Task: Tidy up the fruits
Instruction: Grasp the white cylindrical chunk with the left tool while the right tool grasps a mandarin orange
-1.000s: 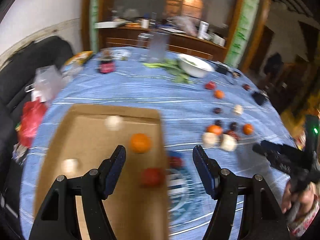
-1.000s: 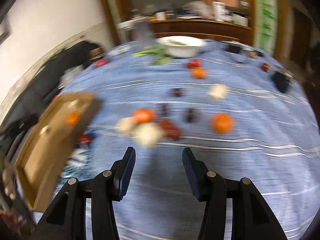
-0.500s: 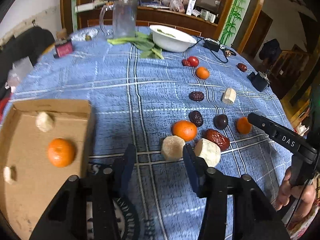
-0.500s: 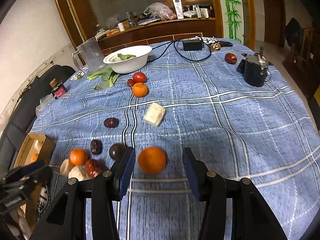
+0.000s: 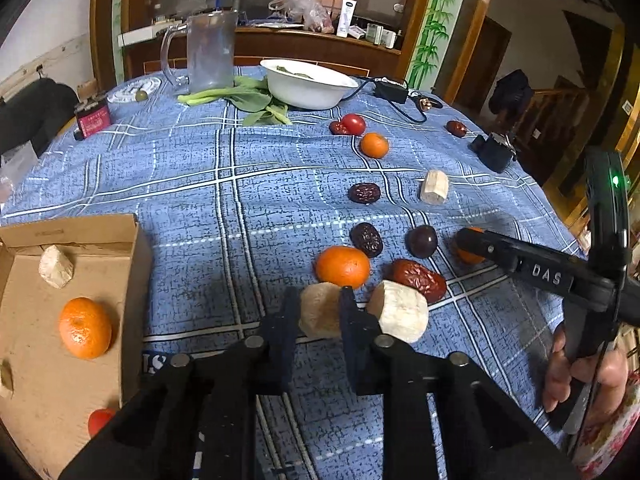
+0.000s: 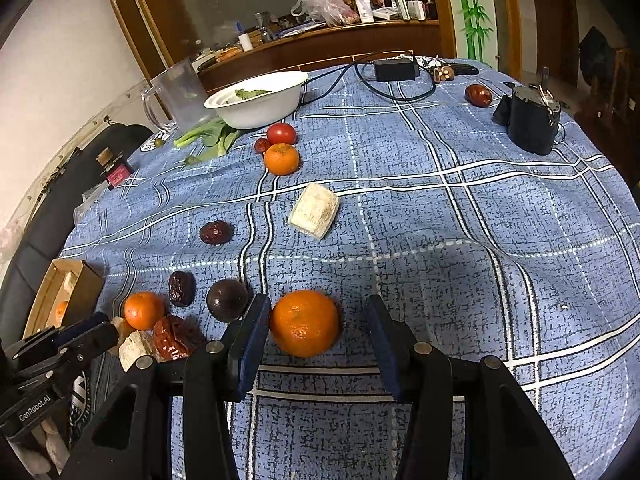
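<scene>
the left gripper point(image 5: 319, 309) sits at lower centre of the left wrist view, its jaws drawn in narrow around a pale peeled chunk point(image 5: 320, 310); both pads look to be touching or all but touching its sides, so i judge the grasp just made or about to finish. the chunk rests on the blue checked tablecloth point(image 5: 248, 200), just beside a second pale chunk point(image 5: 400, 316) to its right and an orange point(image 5: 343, 266) just above it.

the right gripper point(image 6: 316, 330) sits at lower centre of the right wrist view, jaws wide apart with an orange point(image 6: 305, 322) between them. its left pad is almost against the peel, the right pad stands clear, so it holds nothing yet.

to do this well: close the left one only until the chunk stops yielding, since it looks soft and crumbly, then lift straight up so the neighbouring chunk and the red date point(image 5: 419, 280) are not dragged. carry it to the cardboard box point(image 5: 132, 272) at lower left of that view, where an orange point(image 5: 85, 327) and another chunk point(image 5: 56, 266) already lie. for the right, shift slightly rightward to centre the orange before closing, or it may roll toward the dark plum point(image 6: 227, 300).
</scene>
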Demonstrator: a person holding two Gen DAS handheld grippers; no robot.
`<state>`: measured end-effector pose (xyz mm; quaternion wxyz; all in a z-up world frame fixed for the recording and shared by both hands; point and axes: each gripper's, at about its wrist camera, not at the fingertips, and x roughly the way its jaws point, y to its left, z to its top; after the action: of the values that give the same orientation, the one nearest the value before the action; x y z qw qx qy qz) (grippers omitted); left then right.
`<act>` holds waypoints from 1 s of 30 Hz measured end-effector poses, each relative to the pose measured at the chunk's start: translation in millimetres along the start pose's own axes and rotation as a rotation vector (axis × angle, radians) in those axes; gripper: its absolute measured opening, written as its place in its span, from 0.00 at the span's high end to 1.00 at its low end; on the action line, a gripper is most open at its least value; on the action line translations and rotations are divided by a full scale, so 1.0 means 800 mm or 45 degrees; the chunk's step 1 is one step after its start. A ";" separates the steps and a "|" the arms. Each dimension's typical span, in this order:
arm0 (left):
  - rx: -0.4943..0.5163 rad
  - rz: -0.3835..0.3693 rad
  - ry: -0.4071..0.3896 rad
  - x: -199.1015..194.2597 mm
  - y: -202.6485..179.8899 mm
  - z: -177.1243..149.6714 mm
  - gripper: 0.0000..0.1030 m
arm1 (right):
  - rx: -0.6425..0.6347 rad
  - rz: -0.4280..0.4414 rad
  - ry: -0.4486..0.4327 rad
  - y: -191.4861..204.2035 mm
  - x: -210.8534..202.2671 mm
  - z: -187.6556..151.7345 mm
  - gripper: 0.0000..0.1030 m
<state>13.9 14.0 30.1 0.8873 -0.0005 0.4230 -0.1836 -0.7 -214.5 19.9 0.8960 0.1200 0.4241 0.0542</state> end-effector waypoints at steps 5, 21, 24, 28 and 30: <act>0.017 -0.012 -0.025 0.002 -0.006 -0.004 0.76 | -0.032 -0.003 -0.004 0.007 -0.001 -0.003 0.59; 0.031 -0.082 -0.007 0.015 -0.019 -0.016 0.78 | -0.045 -0.031 -0.019 0.012 -0.001 -0.007 0.66; -0.021 -0.105 -0.004 0.016 -0.008 -0.015 0.78 | -0.030 -0.026 -0.032 0.009 -0.004 -0.007 0.66; -0.054 -0.133 0.001 0.017 -0.002 -0.015 0.78 | 0.016 -0.002 -0.028 0.001 -0.003 -0.006 0.66; -0.055 -0.133 0.000 0.017 -0.001 -0.015 0.78 | 0.046 0.013 -0.034 -0.005 -0.003 -0.006 0.66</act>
<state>12.9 10.6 12.4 0.8763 -0.0419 0.4262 -0.2205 -5.9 -218.1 18.1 0.8989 0.1391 0.4125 0.0496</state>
